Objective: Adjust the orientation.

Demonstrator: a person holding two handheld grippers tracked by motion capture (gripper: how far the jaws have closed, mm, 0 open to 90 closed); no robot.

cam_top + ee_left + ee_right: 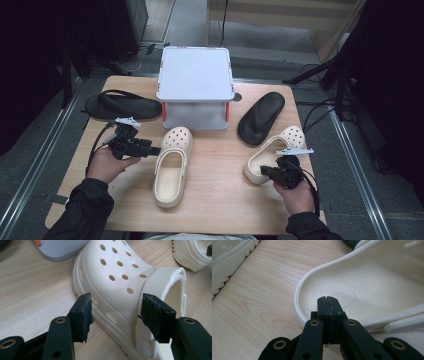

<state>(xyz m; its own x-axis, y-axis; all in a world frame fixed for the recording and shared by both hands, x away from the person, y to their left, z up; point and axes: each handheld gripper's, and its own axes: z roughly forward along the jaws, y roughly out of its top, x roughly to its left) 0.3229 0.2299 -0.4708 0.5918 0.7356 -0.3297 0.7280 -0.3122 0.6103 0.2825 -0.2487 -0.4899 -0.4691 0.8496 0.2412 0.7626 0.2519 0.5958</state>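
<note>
The left hand-held gripper (115, 315) stands spread around the side of the left clog (172, 165), which lies in the middle of the desk (220, 200). The right hand-held gripper (328, 302) is pressed together, pinching nothing, over the heel rim of the right clog (277, 152), near the black sandal (261, 117).

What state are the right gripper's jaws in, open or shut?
Shut. The right gripper shows its two pads pressed flat together, nothing visible between them, tips over the heel rim of the right clog.
</note>
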